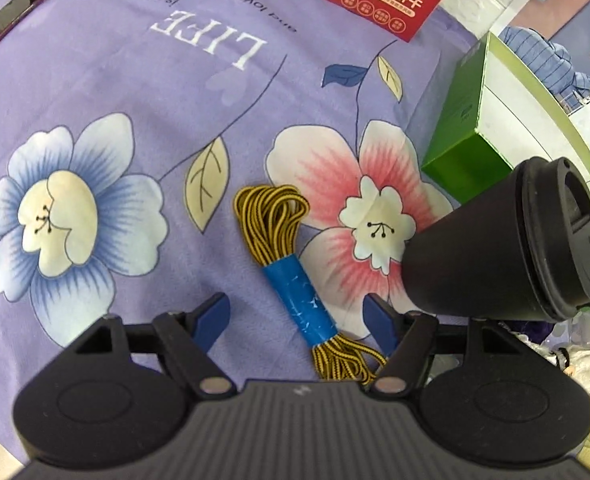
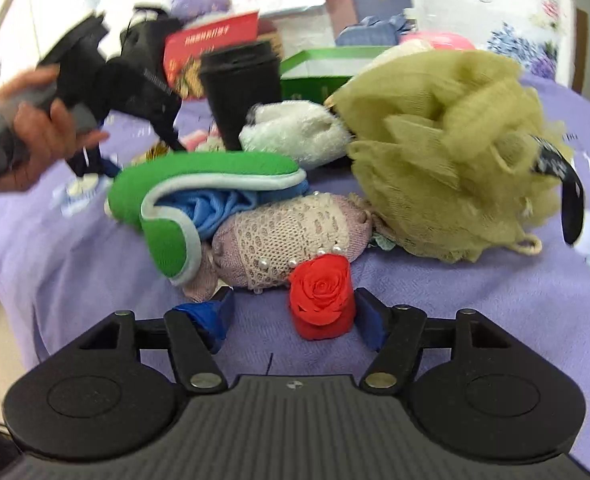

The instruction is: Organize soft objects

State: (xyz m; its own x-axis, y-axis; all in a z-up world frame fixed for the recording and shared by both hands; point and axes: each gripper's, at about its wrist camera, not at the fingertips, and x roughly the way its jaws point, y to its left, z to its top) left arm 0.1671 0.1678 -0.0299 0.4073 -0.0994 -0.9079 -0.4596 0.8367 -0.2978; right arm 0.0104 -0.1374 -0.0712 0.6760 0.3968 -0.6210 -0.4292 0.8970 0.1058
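The bundle of yellow-and-black cord (image 1: pixel 283 268), bound at its middle by a band of blue tape (image 1: pixel 299 301), is seen lying on the purple floral cloth (image 1: pixel 135 80) between the released jaws of the left gripper (image 1: pixel 297 322), its long axis running away from the gripper and slanted slightly, the near frayed end closer to the right-hand pad. The cord looks braided and limp, the tape glossy and scuffed. A black lidded cup (image 1: pixel 507 240) stands just beside it. The right gripper (image 2: pixel 295 318) is held with its jaws parted about a red fabric rose (image 2: pixel 322 300); whether the right-hand pad touches it cannot be told. A pile of soft things lies beyond: a knitted pouch (image 2: pixel 287 236) and an olive mesh sponge (image 2: pixel 455 152).
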